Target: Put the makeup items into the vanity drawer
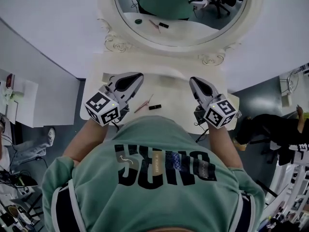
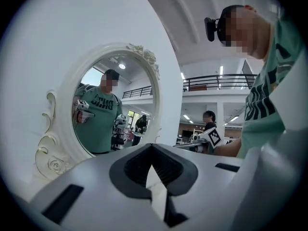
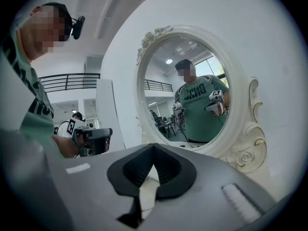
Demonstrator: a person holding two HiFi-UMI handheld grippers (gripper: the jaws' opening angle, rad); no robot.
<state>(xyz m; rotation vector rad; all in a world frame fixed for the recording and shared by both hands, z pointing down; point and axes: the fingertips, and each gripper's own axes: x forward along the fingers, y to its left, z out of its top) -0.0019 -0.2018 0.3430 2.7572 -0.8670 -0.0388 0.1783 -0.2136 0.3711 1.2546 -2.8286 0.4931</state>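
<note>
Left gripper (image 1: 136, 77) and right gripper (image 1: 194, 82) each have jaws pressed together, empty. Between them, nearer the left and behind its tips, a slim pink stick (image 1: 143, 104) lies slantwise on the smooth cream vanity top (image 1: 169, 93). Just beside it, a short black tube (image 1: 155, 107) lies crosswise.

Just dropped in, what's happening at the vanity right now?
A person stands at the white vanity, facing its oval mirror, with a gripper in each hand. The left gripper and right gripper both hover over the tabletop, jaws together with nothing between them. A thin pink stick and a small black tube lie on the top between the two grippers, untouched. No drawer shows in any view, so these two items at least are not yet put away.
</note>
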